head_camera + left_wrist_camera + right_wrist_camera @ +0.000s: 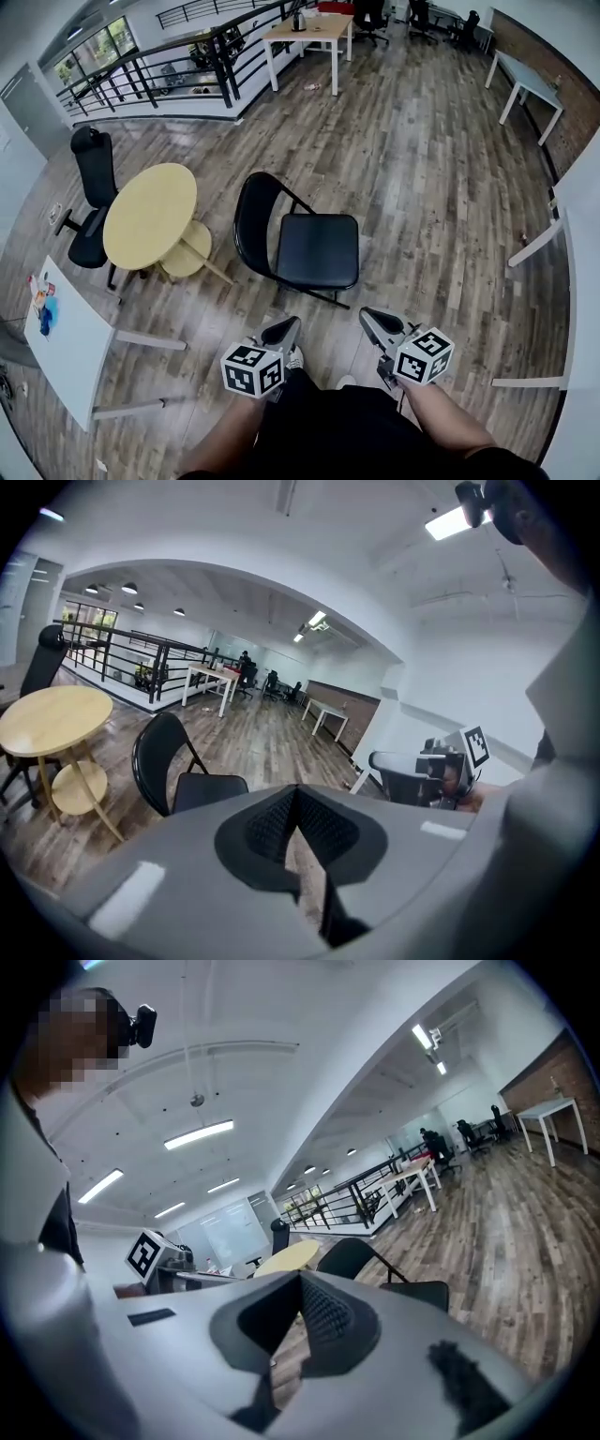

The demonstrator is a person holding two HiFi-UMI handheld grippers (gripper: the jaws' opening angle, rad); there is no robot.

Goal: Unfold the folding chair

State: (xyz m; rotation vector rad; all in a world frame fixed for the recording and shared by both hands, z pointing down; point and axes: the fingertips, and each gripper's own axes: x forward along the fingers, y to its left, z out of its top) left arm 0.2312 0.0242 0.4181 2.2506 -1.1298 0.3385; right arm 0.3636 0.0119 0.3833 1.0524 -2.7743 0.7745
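Wood-plank flooring (pixel 422 169) runs through an open office. On it the black folding chair (pixel 314 248) stands already opened out, seat flat, its rounded back toward 9 o'clock, where a round yellow table (pixel 150 214) stands just beside it. The left gripper (pixel 284 328) and the right gripper (pixel 368 319) are held side by side at 6 o'clock from the chair, near its front legs but apart from them. Both point toward it at 12 o'clock, with jaws pressed together on nothing.
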